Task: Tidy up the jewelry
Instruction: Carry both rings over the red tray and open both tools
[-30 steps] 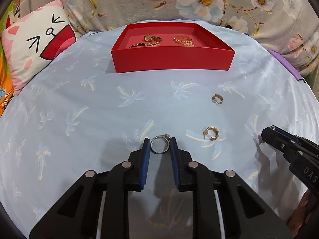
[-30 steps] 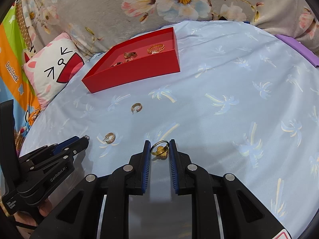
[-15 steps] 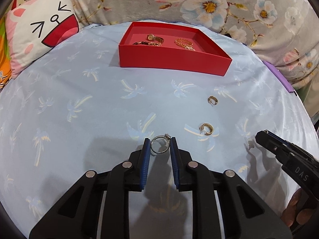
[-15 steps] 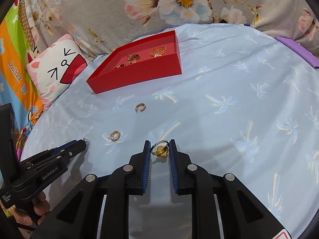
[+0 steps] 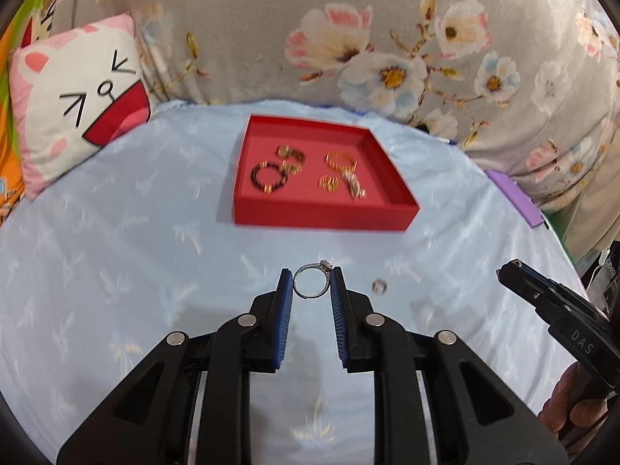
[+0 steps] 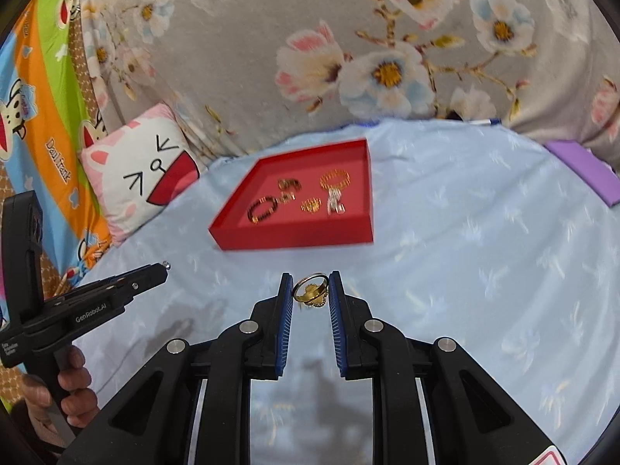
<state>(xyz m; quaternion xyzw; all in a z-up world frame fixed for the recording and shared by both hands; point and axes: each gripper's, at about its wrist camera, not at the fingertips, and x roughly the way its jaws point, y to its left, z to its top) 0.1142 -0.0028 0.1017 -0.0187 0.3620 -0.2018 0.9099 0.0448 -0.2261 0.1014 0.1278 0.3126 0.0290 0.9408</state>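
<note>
My left claw's camera looks forward along its fingers point(image 5: 285, 310), close above the blue sheet point(image 5: 116, 271), straight at the red tray point(image 5: 321, 217). My right one looks from further right — tray point(image 6: 294, 238) angled leftward. Both share tray, cat pillow point(image 5: 77, 93), floral backdrop point(image 6: 348, 38) — and each other's claw.

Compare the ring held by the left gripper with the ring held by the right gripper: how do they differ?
The silver ring in the left gripper is pale metal; the gold ring in the right gripper is yellow. The silver ring carries a small stone at its top right; the gold ring bears a broad, flat, scalloped ornament. The silver ring faces the camera as an open circle; the gold ring is tilted. Both are pinched between blue pads, above the bedsheet.
</note>
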